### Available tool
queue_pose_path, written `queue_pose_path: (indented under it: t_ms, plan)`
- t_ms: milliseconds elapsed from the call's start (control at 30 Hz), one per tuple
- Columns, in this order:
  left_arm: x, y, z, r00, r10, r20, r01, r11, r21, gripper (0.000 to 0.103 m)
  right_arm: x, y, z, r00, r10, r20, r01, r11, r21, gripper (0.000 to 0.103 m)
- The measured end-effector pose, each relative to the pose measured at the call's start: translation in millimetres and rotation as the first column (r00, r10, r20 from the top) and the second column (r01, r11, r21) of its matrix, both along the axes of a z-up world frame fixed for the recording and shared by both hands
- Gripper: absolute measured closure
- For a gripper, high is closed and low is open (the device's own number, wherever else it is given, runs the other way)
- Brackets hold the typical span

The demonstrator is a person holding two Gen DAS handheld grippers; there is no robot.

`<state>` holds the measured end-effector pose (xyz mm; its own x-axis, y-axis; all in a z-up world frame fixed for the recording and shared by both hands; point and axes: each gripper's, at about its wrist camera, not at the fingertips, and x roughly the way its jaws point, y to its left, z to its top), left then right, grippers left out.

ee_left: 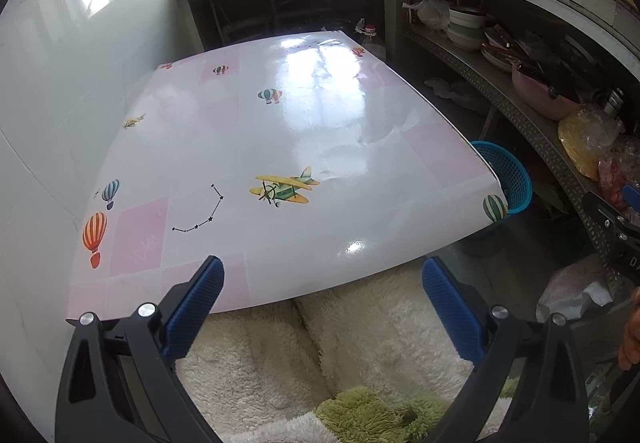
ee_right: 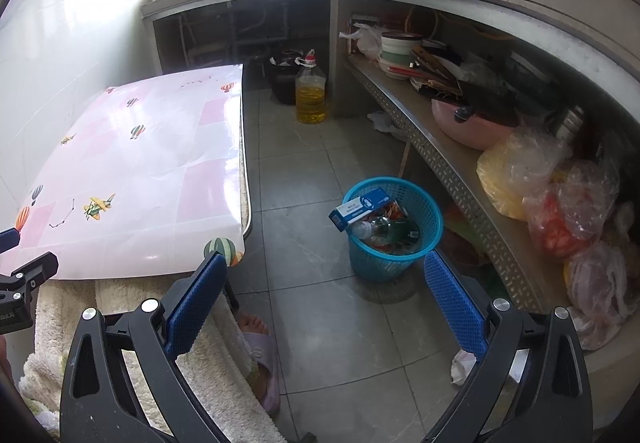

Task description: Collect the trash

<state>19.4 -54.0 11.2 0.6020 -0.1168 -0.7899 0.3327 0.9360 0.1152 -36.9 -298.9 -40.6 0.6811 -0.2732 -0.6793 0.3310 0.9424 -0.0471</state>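
The trash seems mostly collected: a box [ee_right: 359, 208] and bottles lie in the blue basket [ee_right: 430, 239] on the floor beside the worktop [ee_left: 280, 131], which looks bare, while both left gripper [ee_left: 322, 309] and right gripper [ee_right: 326, 303] hold their fingers wide and empty.
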Motion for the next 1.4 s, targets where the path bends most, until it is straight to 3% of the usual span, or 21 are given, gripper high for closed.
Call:
queue_pose_path:
  t_ms: [1400]
  plan:
    - [0.1,0.6,-0.5,1.0,0.012,-0.014,-0.012,1.0,-0.005,0.006,2.3,5.6,1.1,1.0,0.0,0.009,0.0,1.0,-0.001,0.008]
